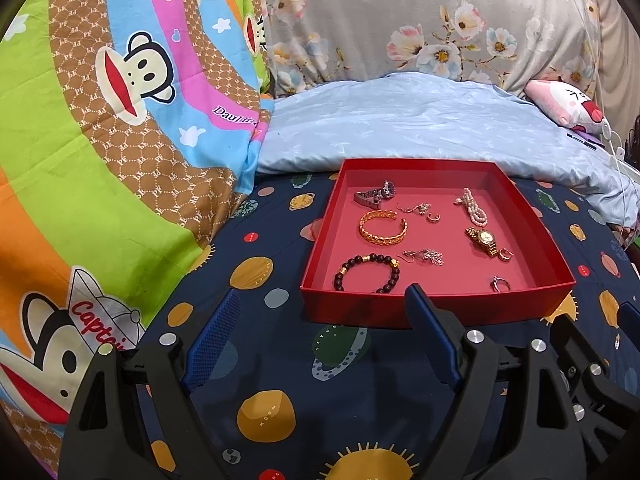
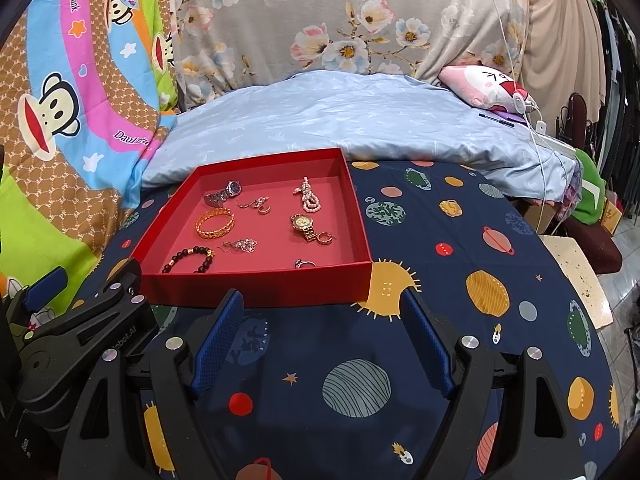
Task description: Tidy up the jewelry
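Note:
A shallow red tray (image 1: 400, 314) lies on the planet-print sheet. Inside it are a silver watch (image 1: 376, 192), a gold cuff bracelet (image 1: 383, 227), a dark bead bracelet (image 1: 368, 274), a pearl bracelet (image 1: 474, 208), a gold watch (image 1: 484, 240), a ring (image 1: 500, 283) and small earrings (image 1: 424, 256). My left gripper (image 1: 322, 296) is open just short of the tray's near wall, with nothing between its blue pads. My right gripper (image 2: 322, 294) is also open and empty, beside the left gripper (image 2: 86, 276), facing the tray's (image 2: 260, 288) near right corner. The same pieces show there, such as the gold watch (image 2: 304, 226).
A light blue blanket (image 1: 420, 128) is bunched right behind the tray. A cartoon monkey quilt (image 1: 100, 140) rises on the left, with floral fabric (image 2: 340, 20) at the back. A pink plush pillow (image 2: 484, 84) and a white cable (image 2: 536, 136) lie far right, near the bed's edge.

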